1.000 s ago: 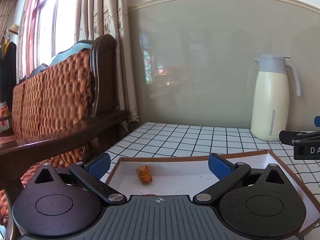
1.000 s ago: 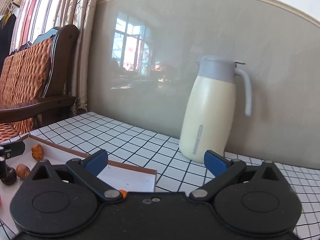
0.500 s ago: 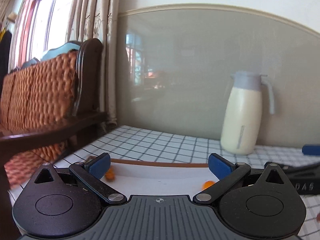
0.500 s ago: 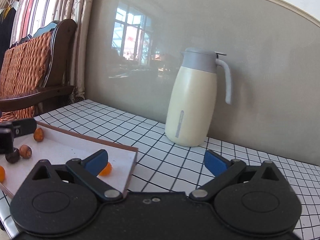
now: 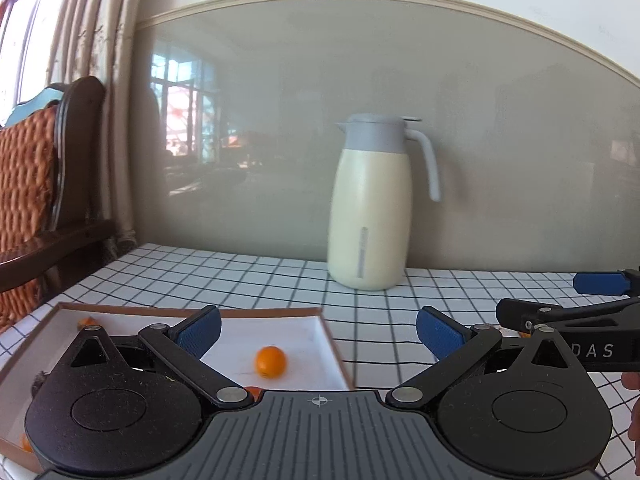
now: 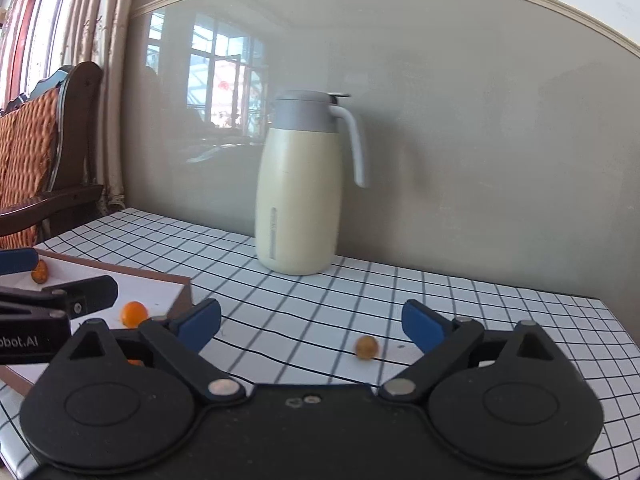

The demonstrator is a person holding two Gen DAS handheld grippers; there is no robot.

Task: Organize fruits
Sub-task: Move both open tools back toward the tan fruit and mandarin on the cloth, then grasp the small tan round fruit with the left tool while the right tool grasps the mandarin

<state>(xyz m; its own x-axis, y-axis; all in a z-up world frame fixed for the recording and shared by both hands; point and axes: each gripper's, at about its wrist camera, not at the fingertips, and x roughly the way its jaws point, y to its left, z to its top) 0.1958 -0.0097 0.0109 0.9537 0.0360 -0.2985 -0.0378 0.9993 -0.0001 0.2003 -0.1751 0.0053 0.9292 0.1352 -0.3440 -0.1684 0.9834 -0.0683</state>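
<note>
A grid-patterned white cloth covers the table [image 6: 500,312], which meets a glossy grey wall panel mirroring a window. A smooth cream thermos jug [image 6: 300,196] with a grey lid stands at the table's far edge. The shallow brown-rimmed white tray [image 5: 328,336] sits toward the left edge, holding a round orange kumquat [image 5: 271,361]. Only the right wrist view shows a duller yellow-brown fruit [image 6: 366,347] loose on the cloth, between the right gripper [image 6: 312,322]'s blue pads, whose wide jaws are closing without touching it. The left gripper [image 5: 318,330] gapes wide, empty. A wicker-backed wooden chair [image 5: 28,184] stands by the curtains.
</note>
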